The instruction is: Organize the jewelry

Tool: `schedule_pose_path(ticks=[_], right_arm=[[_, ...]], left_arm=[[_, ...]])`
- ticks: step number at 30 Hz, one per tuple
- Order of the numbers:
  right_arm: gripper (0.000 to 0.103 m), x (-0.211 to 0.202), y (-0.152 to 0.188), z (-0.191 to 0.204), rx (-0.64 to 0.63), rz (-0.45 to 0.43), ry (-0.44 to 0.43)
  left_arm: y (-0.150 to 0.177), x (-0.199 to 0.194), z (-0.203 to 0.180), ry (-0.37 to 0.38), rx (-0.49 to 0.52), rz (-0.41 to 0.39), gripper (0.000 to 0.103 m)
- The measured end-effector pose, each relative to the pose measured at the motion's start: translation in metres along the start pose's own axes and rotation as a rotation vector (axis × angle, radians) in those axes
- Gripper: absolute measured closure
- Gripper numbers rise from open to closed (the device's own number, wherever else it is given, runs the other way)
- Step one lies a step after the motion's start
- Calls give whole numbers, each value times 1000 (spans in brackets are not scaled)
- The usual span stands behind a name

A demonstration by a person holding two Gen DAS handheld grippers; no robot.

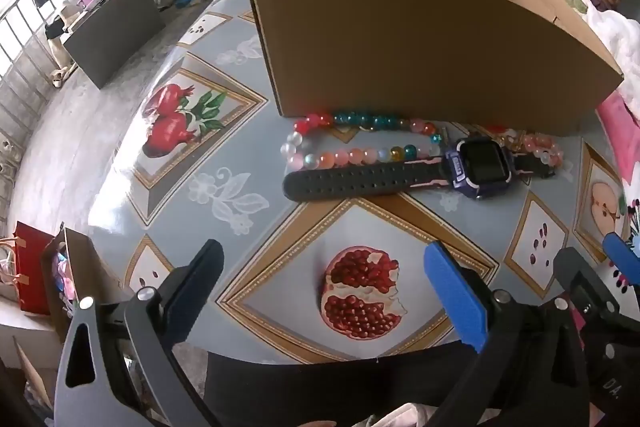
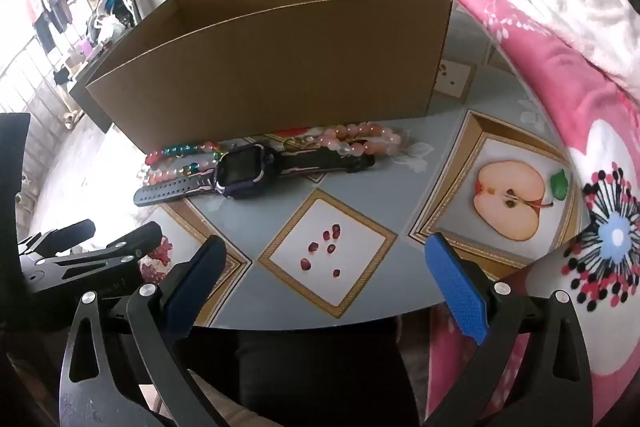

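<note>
Left gripper [image 1: 324, 291] and right gripper [image 2: 326, 291]: fingers spread wide, empty, angled downward.

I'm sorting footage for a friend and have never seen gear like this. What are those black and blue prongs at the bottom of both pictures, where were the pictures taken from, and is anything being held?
The prongs are two hand-held grippers, one in each of a person's hands. Each carries a camera looking along its fingers: one picture comes from the left gripper, the other from the right gripper. Both stand open and hold nothing. On the table, with its fruit-patterned cloth, stands an open cardboard box. In front of it lie a smartwatch and strings of coloured beads, all untouched.
</note>
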State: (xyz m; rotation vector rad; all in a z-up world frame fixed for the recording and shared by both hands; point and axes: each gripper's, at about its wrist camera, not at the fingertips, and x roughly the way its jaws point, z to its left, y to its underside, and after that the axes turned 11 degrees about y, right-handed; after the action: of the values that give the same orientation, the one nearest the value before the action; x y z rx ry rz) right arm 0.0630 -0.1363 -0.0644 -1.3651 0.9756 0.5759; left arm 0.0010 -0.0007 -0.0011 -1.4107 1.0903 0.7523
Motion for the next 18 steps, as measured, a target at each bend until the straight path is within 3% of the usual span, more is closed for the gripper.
schedule_pose_path(ticks=[18], right_arm=[[7,1,-2,0,4,1,-7]], left_arm=[[3,-6,8,6,3,-27,4]])
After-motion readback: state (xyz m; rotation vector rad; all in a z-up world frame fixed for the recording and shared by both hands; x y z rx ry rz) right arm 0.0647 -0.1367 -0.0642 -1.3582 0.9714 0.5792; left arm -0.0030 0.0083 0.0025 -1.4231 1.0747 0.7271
